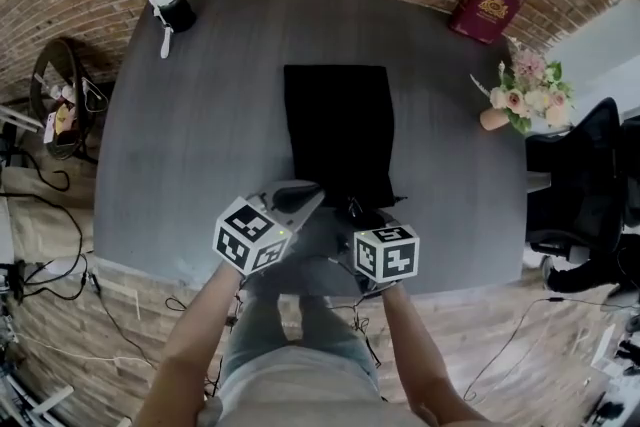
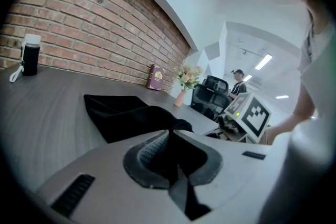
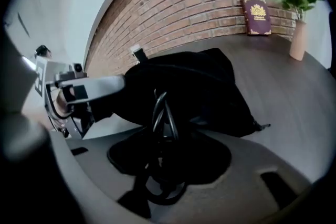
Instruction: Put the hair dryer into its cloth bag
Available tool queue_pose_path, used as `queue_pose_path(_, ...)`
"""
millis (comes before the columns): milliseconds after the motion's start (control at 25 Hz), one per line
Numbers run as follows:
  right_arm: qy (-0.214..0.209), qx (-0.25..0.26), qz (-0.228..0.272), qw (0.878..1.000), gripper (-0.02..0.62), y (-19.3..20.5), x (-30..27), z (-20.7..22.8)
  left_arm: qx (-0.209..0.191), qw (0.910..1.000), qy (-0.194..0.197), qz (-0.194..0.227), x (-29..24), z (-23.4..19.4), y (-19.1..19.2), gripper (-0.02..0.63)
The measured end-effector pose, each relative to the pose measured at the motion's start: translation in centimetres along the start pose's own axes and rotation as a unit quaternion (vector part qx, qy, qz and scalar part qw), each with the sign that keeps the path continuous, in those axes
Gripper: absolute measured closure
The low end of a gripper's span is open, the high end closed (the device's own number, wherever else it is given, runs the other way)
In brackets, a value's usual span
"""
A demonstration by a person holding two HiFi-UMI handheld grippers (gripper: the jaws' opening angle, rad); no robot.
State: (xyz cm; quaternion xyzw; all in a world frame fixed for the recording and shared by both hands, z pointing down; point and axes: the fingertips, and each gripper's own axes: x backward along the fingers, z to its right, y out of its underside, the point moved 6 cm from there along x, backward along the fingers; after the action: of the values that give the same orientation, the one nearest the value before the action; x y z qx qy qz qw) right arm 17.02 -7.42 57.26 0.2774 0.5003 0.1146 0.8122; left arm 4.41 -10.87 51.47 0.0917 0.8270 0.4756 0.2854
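The black cloth bag point(image 1: 335, 130) point(image 2: 126, 113) point(image 3: 194, 86) lies flat in the middle of the grey table point(image 1: 180, 165), its near end bunched up by the grippers. My left gripper point(image 1: 313, 196) point(image 2: 170, 140) is at that near end and is shut on a fold of the bag's cloth. Just right of it, my right gripper point(image 1: 353, 212) point(image 3: 165, 131) has loops of black cable point(image 3: 158, 107) between its jaws and is shut on them. I cannot make out the hair dryer's body. It is hidden by the dark cloth.
A black bottle with a white cap point(image 1: 172, 5) point(image 2: 30, 56) stands at the far left. A red book point(image 1: 485, 7) point(image 3: 257, 17) leans on the brick wall, with a vase of flowers point(image 1: 525, 95) point(image 3: 296, 34) at the right edge. An office chair point(image 1: 590, 175) stands beyond the table.
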Motion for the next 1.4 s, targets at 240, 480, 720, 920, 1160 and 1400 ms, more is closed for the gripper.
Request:
queue_pose_path(240,-0.030,-0.062,0.084,0.994,0.417,-1.1,0.8,-0.2,-0.006,1.0000,0.000,0.000,0.0,0.0,-0.4,0.584)
queue_pose_path(480,-0.048,-0.102,0.154,0.982,0.422,-3.0,1.6,-0.2,-0.009,0.9999,0.004,0.002,0.1,0.1,-1.0,0.584)
queue_pose_path(720,-0.047,-0.105,0.190,0.975,0.422,-4.5,1.4,-0.5,-0.012,0.9998,0.013,0.011,0.0,0.3,-1.7,0.584)
queue_pose_path(920,-0.051,-0.096,0.206,0.972,0.422,-5.9,0.5,-0.7,-0.014,0.9996,0.014,0.018,0.3,0.1,-2.2,0.584)
queue_pose_path(1160,-0.059,-0.094,0.219,0.969,0.422,-7.5,-1.2,-0.5,-0.017,0.9994,0.024,0.018,0.5,-0.1,-2.7,0.584)
queue_pose_path(1400,-0.057,-0.093,0.227,0.968,0.420,-8.8,-2.9,-0.3,-0.016,0.9992,0.031,0.019,0.5,-0.4,-3.0,0.584)
